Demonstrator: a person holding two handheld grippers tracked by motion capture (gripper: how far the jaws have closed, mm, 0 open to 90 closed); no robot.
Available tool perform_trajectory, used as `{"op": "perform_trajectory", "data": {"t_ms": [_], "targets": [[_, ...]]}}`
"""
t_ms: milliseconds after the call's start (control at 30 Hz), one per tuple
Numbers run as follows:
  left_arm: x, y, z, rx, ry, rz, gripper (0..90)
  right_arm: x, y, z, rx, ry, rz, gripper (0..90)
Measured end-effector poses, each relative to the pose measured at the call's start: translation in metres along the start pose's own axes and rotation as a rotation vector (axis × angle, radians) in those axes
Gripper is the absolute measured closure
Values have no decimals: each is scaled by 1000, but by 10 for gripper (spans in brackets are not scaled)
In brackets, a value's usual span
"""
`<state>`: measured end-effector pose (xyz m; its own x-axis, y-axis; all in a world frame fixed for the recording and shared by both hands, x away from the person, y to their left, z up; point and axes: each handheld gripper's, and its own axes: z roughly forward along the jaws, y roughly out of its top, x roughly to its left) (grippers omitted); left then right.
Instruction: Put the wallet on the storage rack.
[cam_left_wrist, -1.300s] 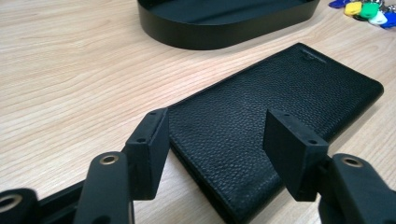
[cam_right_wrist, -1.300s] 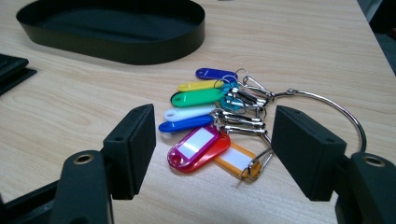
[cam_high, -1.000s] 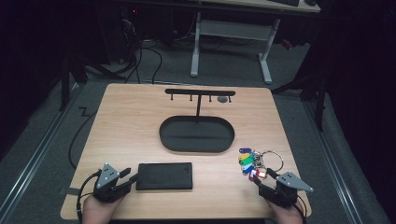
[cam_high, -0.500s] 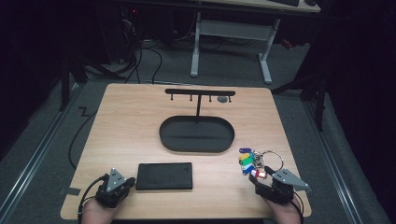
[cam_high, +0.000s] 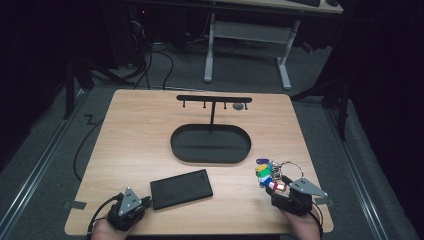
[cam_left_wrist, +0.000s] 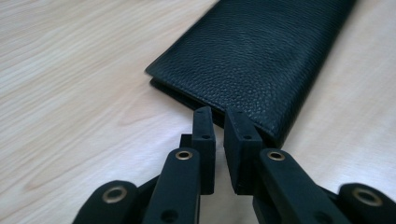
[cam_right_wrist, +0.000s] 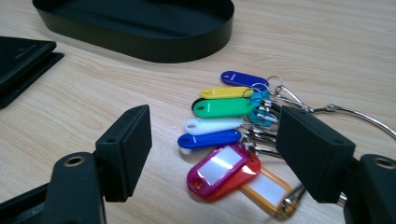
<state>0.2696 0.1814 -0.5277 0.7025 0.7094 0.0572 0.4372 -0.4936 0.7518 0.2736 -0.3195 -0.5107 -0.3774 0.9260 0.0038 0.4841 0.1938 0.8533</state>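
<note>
My right gripper (cam_right_wrist: 212, 154) gapes over the keys (cam_right_wrist: 224, 135); I'd drop squarely before squeezing. Left gripper (cam_left_wrist: 219, 119), nearly together, noses the wallet (cam_left_wrist: 261, 60).

Bare counter (cam_high: 135, 135) runs wide along the left side. Mid-counter, the black oval tray (cam_high: 210, 144) and the hook stand (cam_high: 214, 99) rising from it block the way. The wallet (cam_high: 181, 188) and key bunch (cam_high: 270, 172) crowd the near edge, with open wood between these 2.
</note>
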Motion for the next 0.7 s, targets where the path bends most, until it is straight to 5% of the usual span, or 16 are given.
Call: {"op": "perform_trajectory", "data": {"t_ms": [333, 700], "targets": [[-32, 5, 2, 1, -76, 96, 813, 6, 5, 14, 21, 27, -27, 261], [-36, 7, -1, 2, -95, 110, 763, 7, 5, 15, 23, 35, -25, 259]]}}
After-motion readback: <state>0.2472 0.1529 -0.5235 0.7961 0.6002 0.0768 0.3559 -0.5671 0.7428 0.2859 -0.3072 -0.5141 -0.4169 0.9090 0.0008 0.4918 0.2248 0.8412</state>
